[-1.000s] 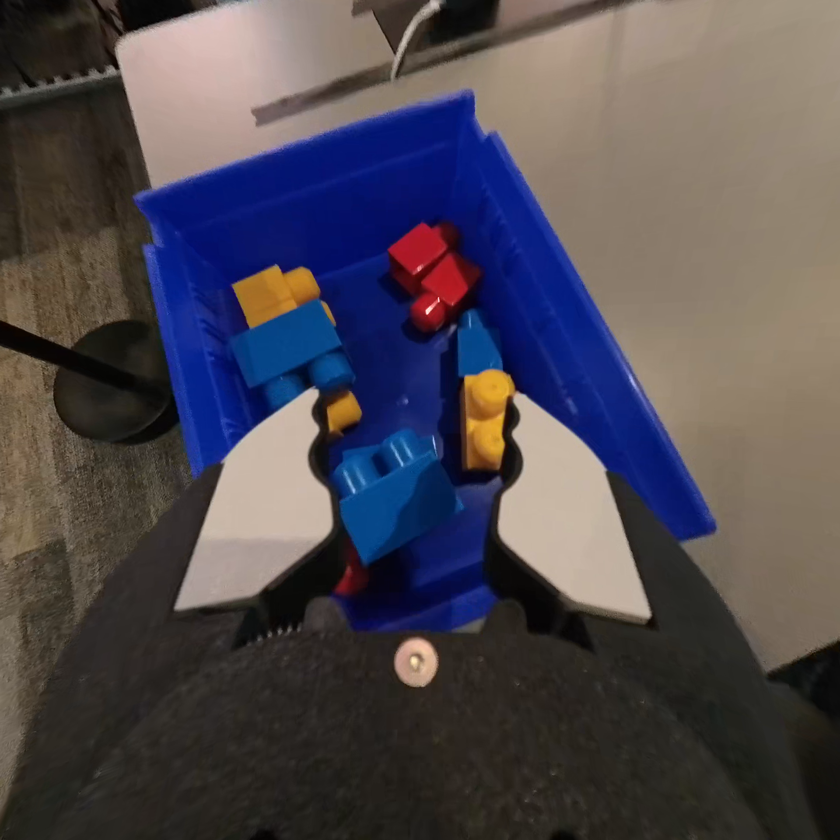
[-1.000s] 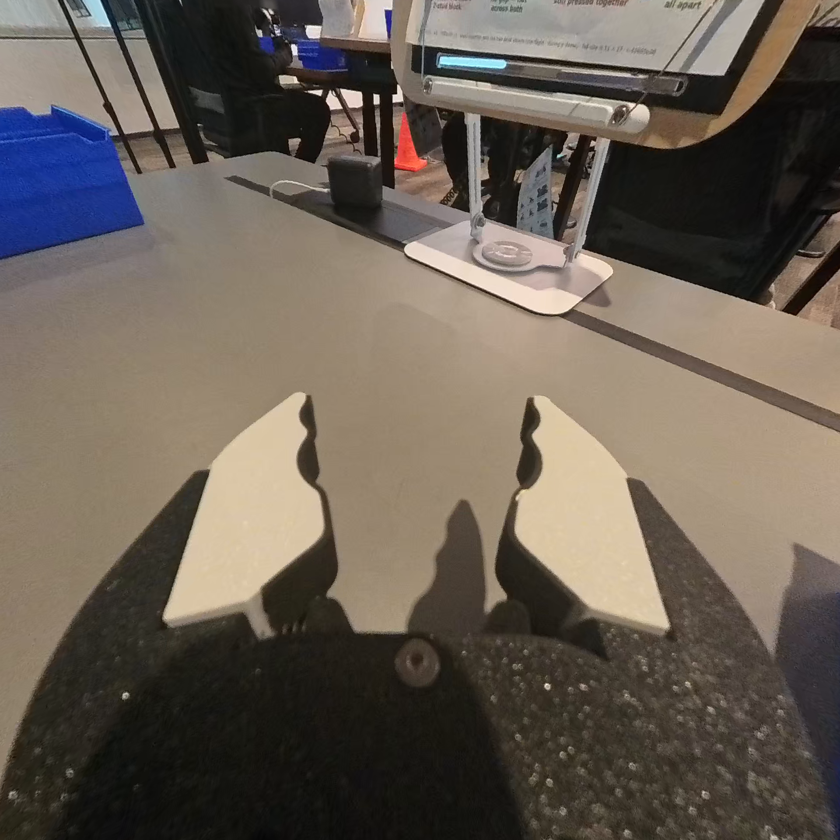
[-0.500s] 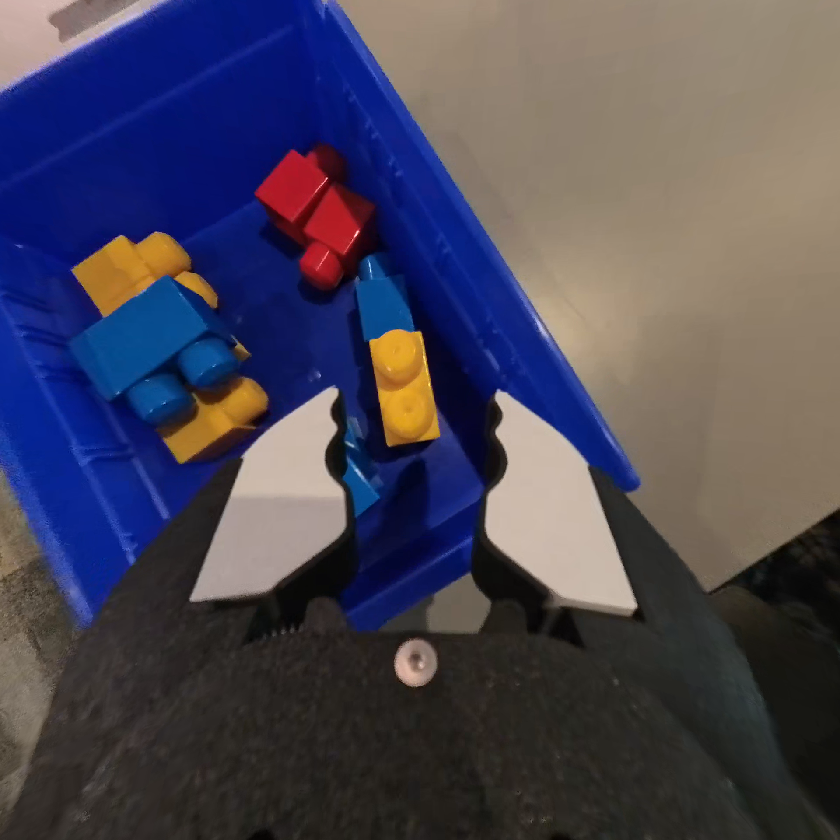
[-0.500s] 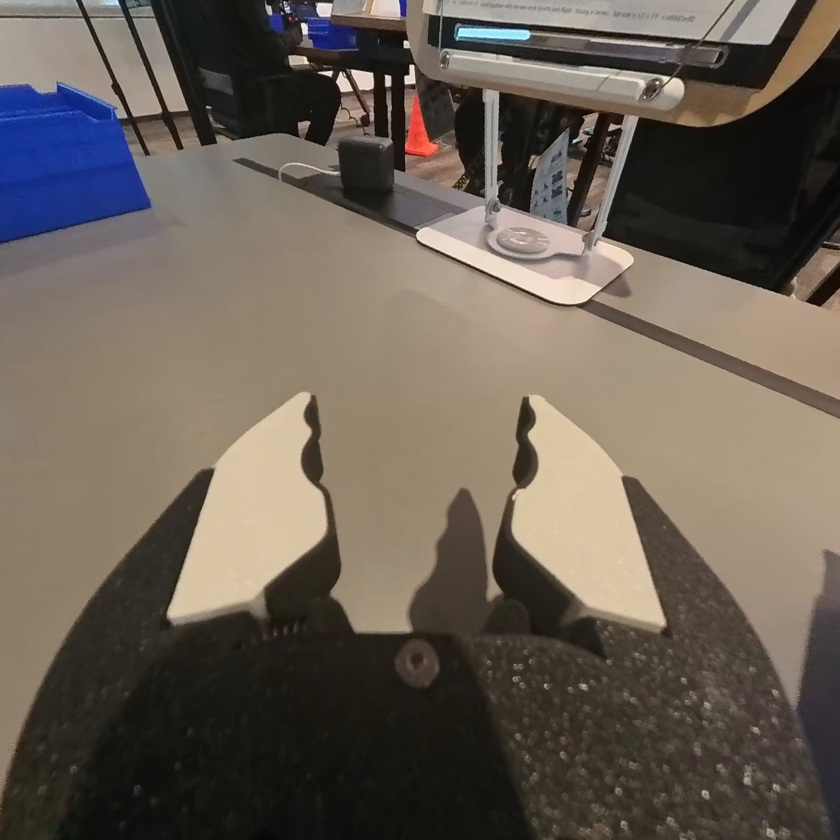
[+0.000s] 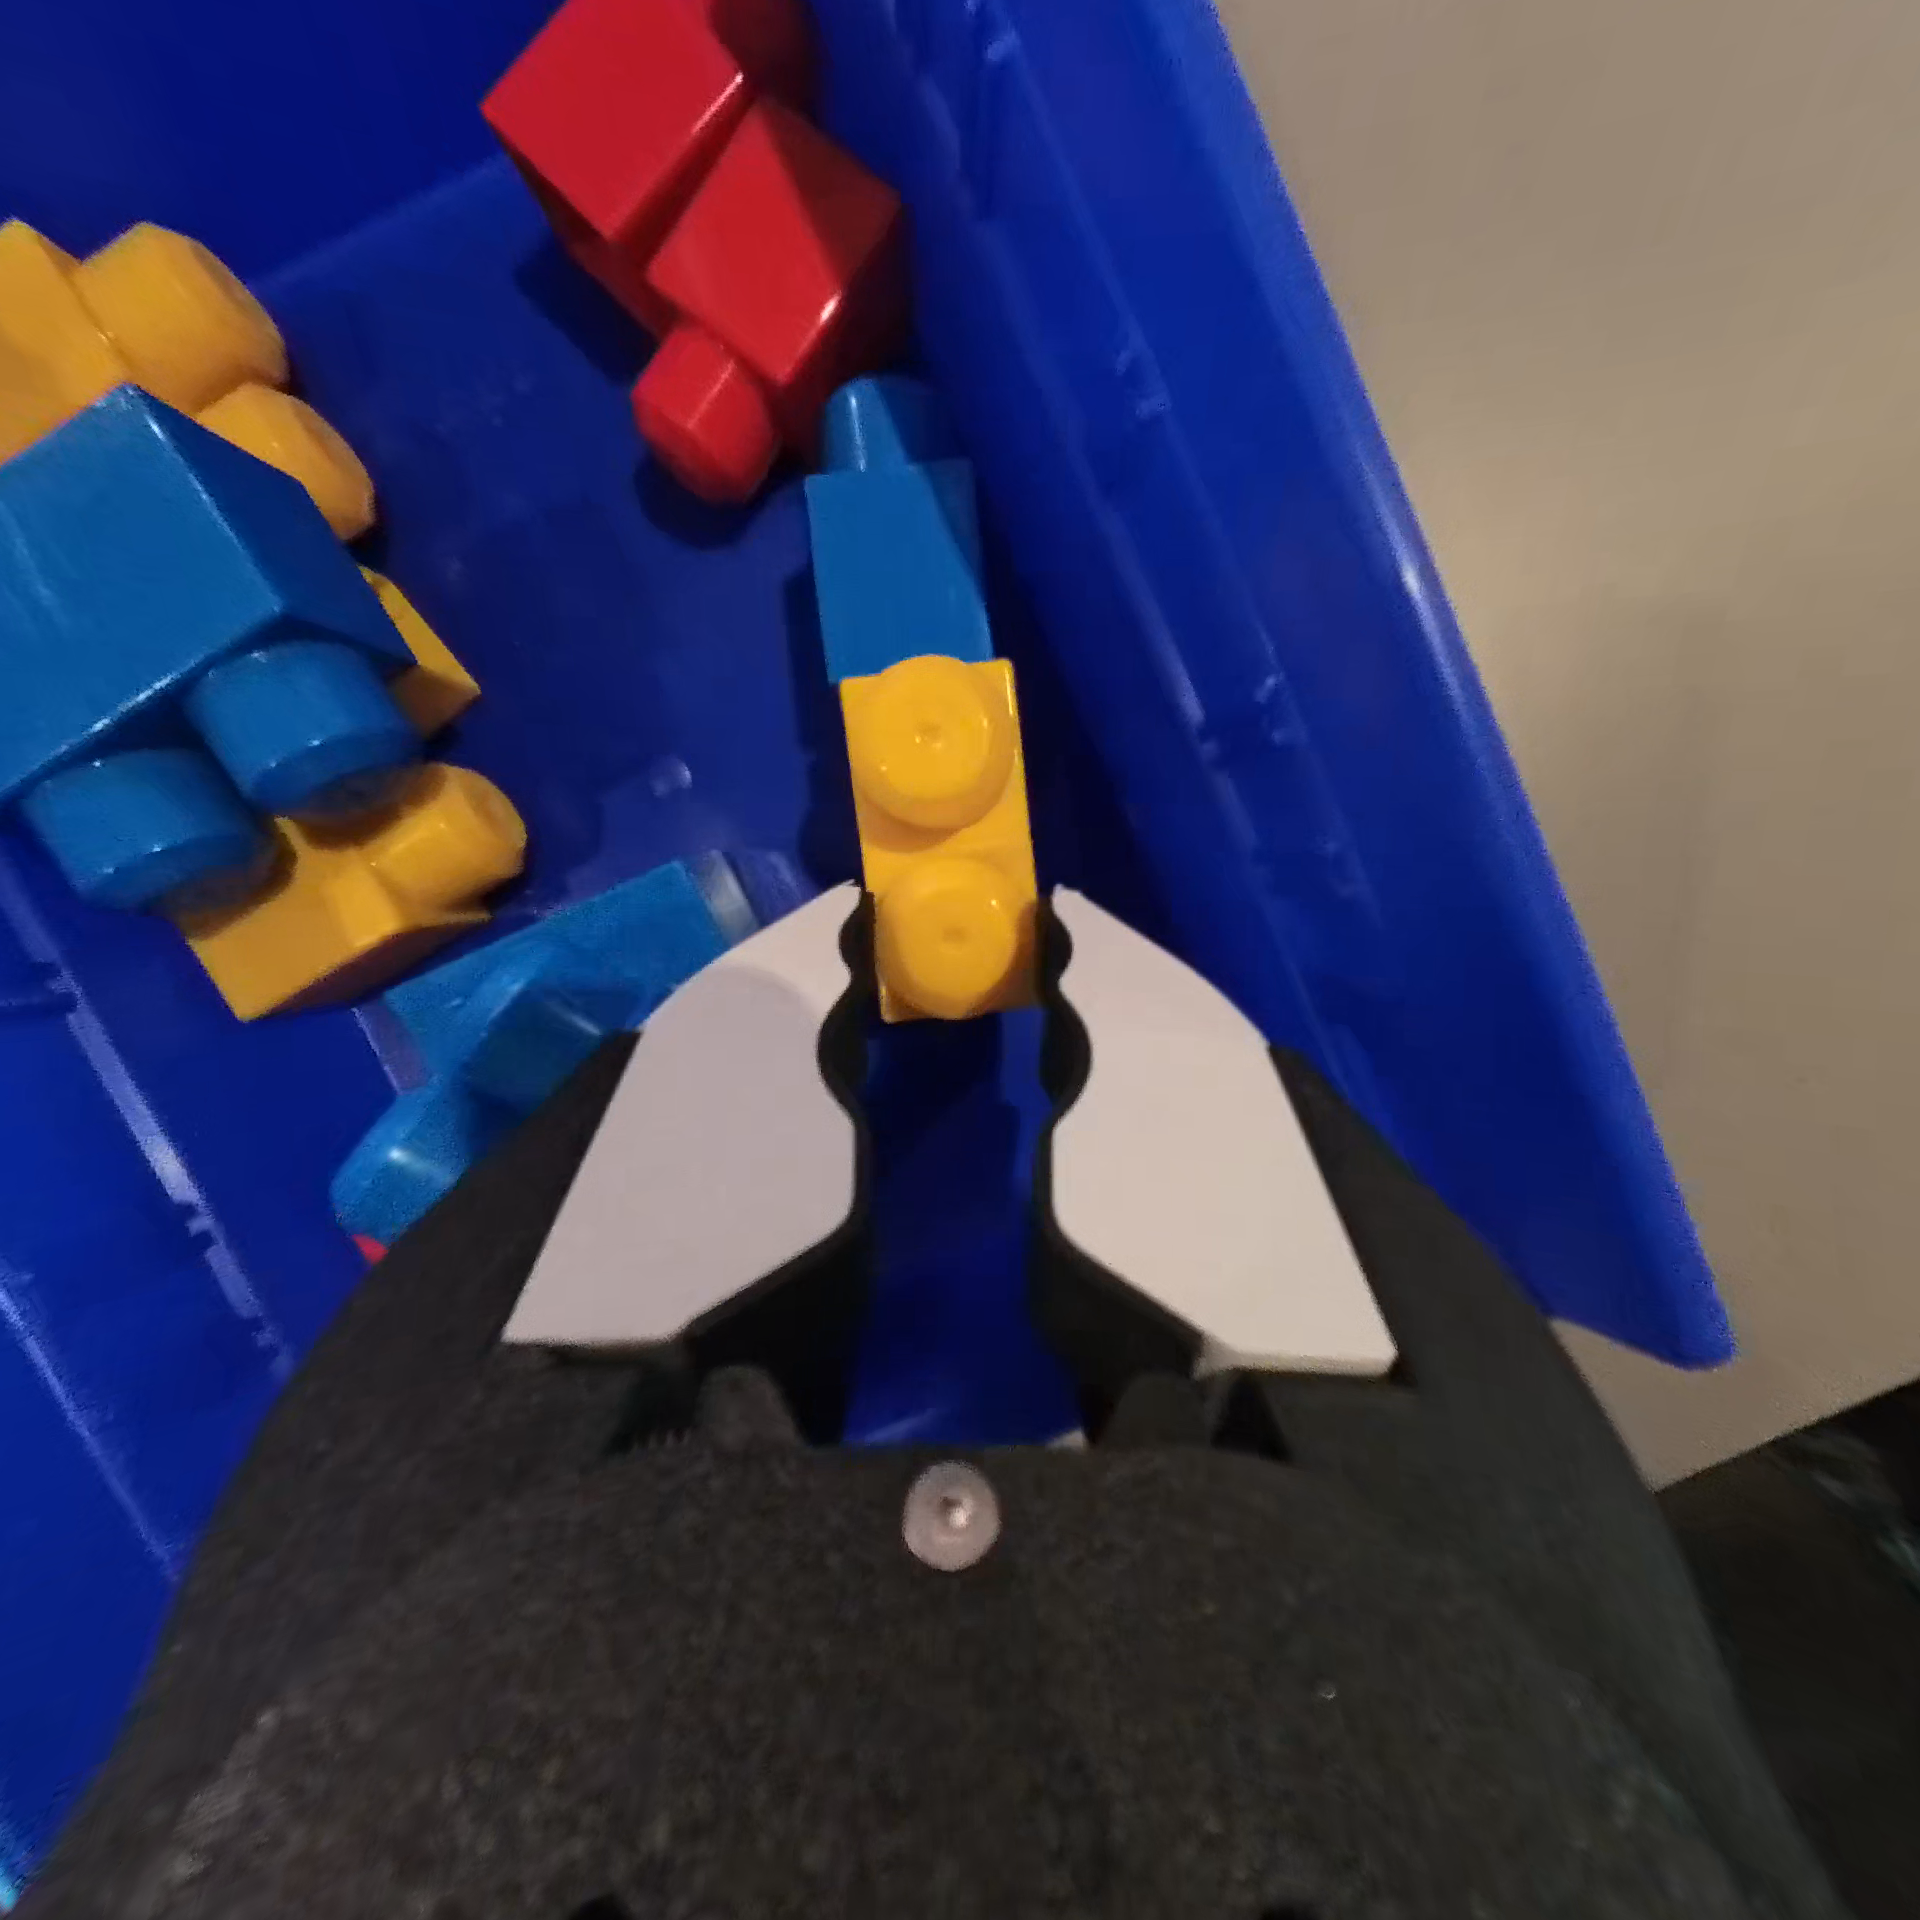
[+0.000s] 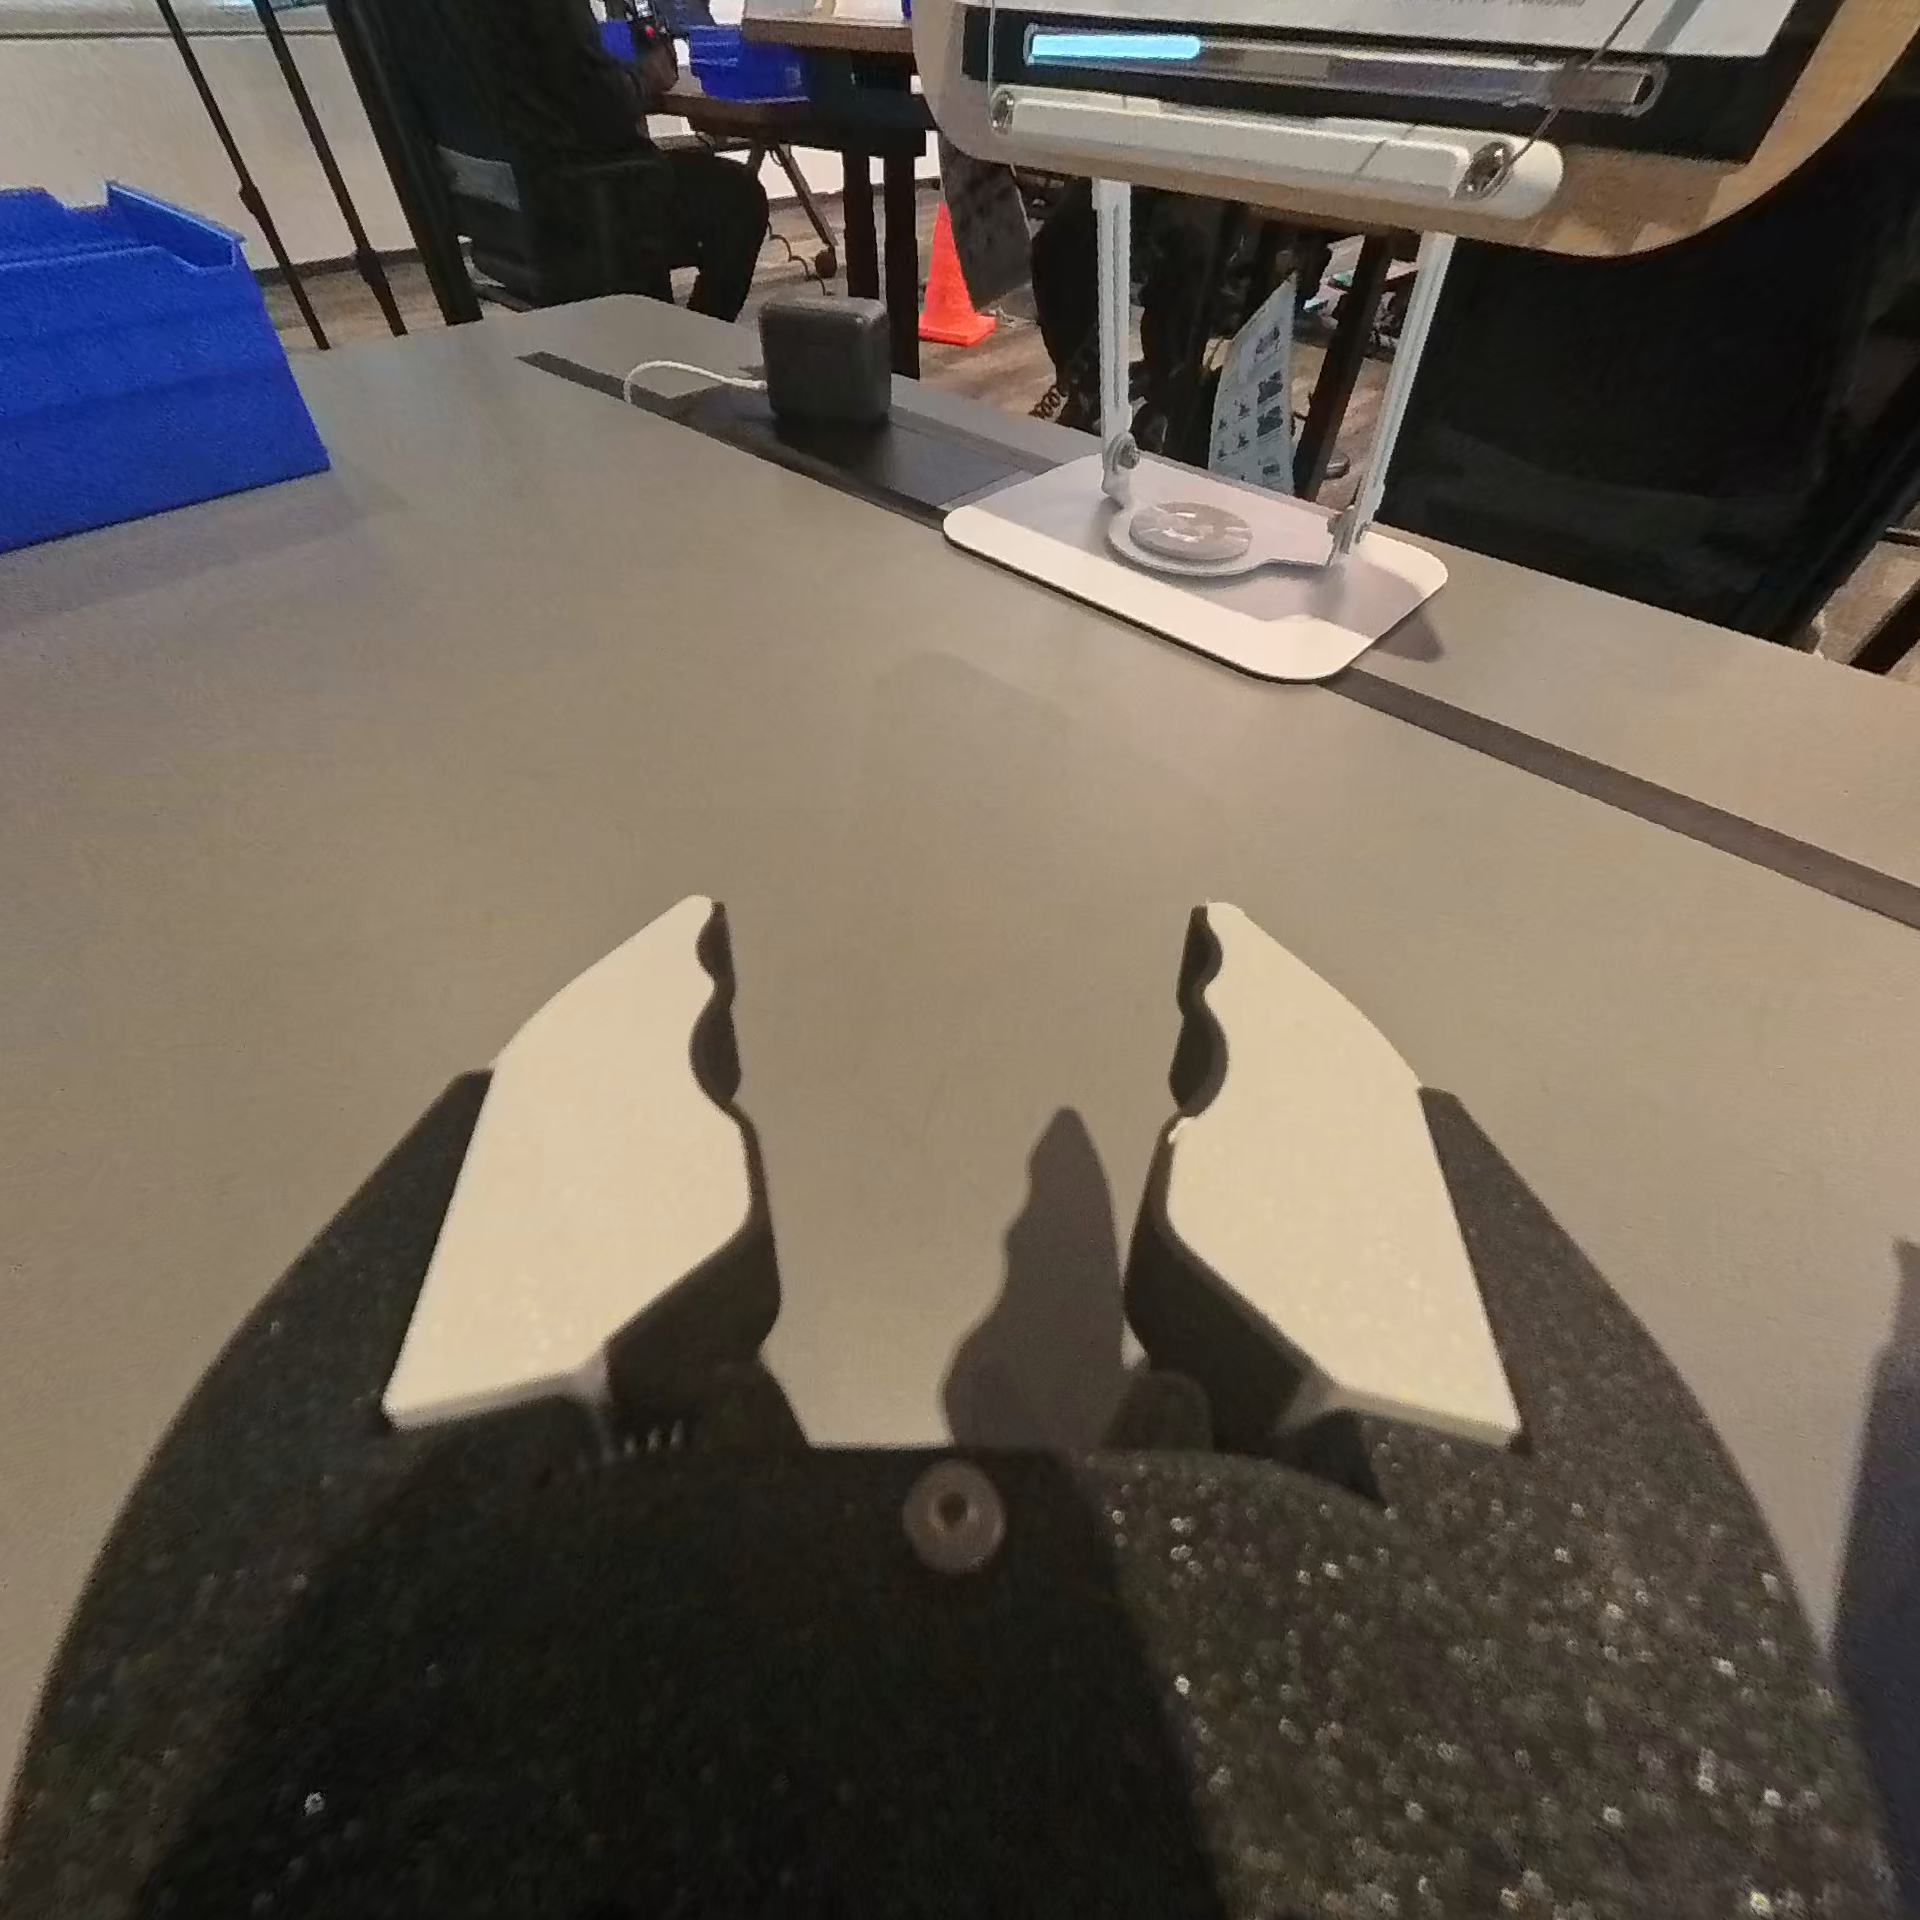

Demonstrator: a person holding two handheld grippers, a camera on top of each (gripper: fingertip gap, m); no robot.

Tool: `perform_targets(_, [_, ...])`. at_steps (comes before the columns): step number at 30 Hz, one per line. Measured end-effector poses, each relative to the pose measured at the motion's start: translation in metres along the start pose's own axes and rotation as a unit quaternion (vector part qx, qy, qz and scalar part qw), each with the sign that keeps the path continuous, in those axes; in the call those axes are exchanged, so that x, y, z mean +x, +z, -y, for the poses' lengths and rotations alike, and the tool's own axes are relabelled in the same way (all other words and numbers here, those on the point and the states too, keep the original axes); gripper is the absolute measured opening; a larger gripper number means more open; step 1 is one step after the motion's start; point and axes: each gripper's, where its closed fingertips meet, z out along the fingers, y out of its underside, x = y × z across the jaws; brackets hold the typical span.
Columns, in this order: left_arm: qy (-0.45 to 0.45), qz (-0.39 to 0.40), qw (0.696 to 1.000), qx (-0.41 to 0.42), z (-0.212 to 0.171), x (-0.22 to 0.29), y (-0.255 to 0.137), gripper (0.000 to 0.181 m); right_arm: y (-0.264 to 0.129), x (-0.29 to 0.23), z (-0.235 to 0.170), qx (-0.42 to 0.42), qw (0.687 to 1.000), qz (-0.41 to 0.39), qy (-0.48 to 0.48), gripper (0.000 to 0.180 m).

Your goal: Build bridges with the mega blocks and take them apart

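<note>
- The left tongs (image 5: pixel 951 940) pinched the near end of one two-stud yellow block (image 5: pixel 940 831) inside the blue bin (image 5: pixel 1247 623), tight against its right wall.
- Around it lay two red blocks (image 5: pixel 717 239), three blue and two more yellow.
- The right tongs (image 6: pixel 956 997) hung spread and empty over bare grey bench (image 6: pixel 727 727), room on all sides.

Grey table (image 6: pixel 727 727) with a dark strip (image 6: pixel 1558 769) across it. White stand base (image 6: pixel 1195 571) beside the strip; a dark adapter (image 6: pixel 826 358) with a white cable (image 6: pixel 675 379) farther along. Beyond: wood-look floor (image 6: pixel 997 364), orange cone (image 6: pixel 951 281), pale wall (image 6: pixel 104 125), more dark desks (image 6: pixel 831 114).
</note>
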Motion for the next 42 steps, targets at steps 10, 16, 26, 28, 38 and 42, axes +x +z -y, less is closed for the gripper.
perform_targets(10, [-0.001, 0.002, 0.996, 0.095, 0.060, -0.017, -0.076, 0.029, -0.002, 0.004, 0.001, 0.008, 1.000, -0.002, 0.009, 0.080])
perform_targets(16, [0.165, -0.066, 0.974, 0.138, 0.141, 0.069, -0.111, 0.029, -0.002, 0.004, 0.003, 0.016, 1.000, 0.004, 0.018, 0.079])
perform_targets(26, [0.435, -0.245, 0.863, 0.078, 0.196, 0.253, 0.020, 0.029, -0.002, -0.005, 0.004, 0.016, 1.000, 0.025, -0.009, 0.079])
perform_targets(28, [0.457, -0.263, 0.846, 0.073, 0.198, 0.273, 0.043, 0.029, -0.001, -0.008, 0.004, 0.013, 0.999, 0.031, -0.013, 0.079])
perform_targets(38, [0.505, -0.289, 0.813, 0.021, 0.191, 0.311, 0.104, 0.029, 0.000, -0.014, 0.001, 0.001, 0.999, 0.050, -0.021, 0.080])
perform_targets(42, [0.502, -0.290, 0.814, 0.038, 0.195, 0.314, 0.107, 0.029, -0.001, -0.016, 0.003, 0.003, 0.998, 0.052, -0.027, 0.080])
